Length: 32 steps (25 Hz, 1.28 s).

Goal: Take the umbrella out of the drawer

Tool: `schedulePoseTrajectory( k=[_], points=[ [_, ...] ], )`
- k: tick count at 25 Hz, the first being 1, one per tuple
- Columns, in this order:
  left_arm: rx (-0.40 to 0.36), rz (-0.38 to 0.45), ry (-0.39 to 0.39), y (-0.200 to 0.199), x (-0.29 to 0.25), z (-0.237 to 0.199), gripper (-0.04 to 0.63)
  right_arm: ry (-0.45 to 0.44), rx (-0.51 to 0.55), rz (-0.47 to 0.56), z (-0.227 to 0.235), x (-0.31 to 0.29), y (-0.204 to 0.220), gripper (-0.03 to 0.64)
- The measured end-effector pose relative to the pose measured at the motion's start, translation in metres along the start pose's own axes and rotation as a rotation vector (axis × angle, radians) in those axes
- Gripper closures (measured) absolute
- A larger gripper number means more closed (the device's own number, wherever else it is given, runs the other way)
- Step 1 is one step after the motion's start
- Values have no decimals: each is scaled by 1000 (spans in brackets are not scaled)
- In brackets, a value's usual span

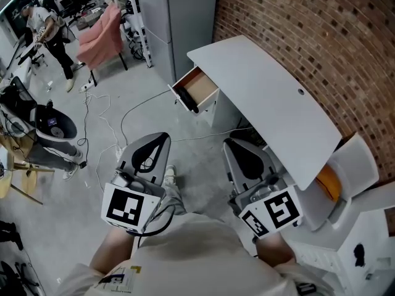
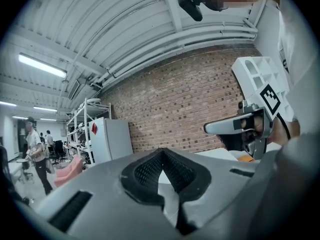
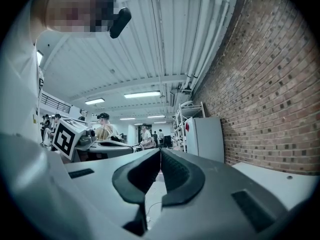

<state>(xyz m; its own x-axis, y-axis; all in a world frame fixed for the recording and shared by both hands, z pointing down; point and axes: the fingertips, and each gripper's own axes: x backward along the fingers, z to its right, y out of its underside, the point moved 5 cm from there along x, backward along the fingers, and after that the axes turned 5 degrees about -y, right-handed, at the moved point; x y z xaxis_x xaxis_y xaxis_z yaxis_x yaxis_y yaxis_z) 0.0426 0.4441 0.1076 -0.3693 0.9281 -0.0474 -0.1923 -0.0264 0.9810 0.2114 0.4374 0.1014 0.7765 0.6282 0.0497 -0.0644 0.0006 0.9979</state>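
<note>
A white desk [image 1: 271, 97] runs along the brick wall, and its drawer [image 1: 199, 86] stands pulled out at the far end, showing a light wooden inside. A dark long shape [image 1: 187, 100] lies along the drawer's front; I cannot tell whether it is the umbrella or a handle. My left gripper [image 1: 162, 137] and right gripper [image 1: 229, 142] are held side by side, level, well short of the drawer, the right one by the desk's edge. Both are shut and hold nothing. The left gripper [image 2: 161, 151] looks toward the brick wall, and the right gripper [image 3: 160, 151] looks down the room.
A tall grey cabinet [image 1: 176, 17] stands beyond the drawer. White cables [image 1: 111, 128] trail over the floor ahead of me. A white chair [image 1: 349, 165] with an orange thing [image 1: 328, 182] sits under the desk at right. A pink chair [image 1: 102, 32] and people stand far left.
</note>
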Motion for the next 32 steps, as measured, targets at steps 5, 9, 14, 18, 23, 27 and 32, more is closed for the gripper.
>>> schedulePoseTrajectory(
  k=[5,9,14,18,23,27,32],
  points=[
    [9,-2,-6,6,-8,-13,588,-4,4,-3,6,-18,5,609],
    [29,-31,19,15,-21,-25,588,4,-7,-7,14,-34,8,609],
    [39,-30,35,22,-43,-42,588,10,-1,-5,23,-58,10,609],
    [38,-35,51,28,-63,-55,588,16,-5,-18,36,-78,16,609],
    [43,-47,65,35,-93,-79,588,29,-11,-34,57,-110,22,609],
    [45,-56,82,40,-121,-102,588,42,-13,-55,73,-141,25,609],
    [62,-65,121,43,-162,-131,588,63,-9,-78,100,-185,20,609]
  ],
)
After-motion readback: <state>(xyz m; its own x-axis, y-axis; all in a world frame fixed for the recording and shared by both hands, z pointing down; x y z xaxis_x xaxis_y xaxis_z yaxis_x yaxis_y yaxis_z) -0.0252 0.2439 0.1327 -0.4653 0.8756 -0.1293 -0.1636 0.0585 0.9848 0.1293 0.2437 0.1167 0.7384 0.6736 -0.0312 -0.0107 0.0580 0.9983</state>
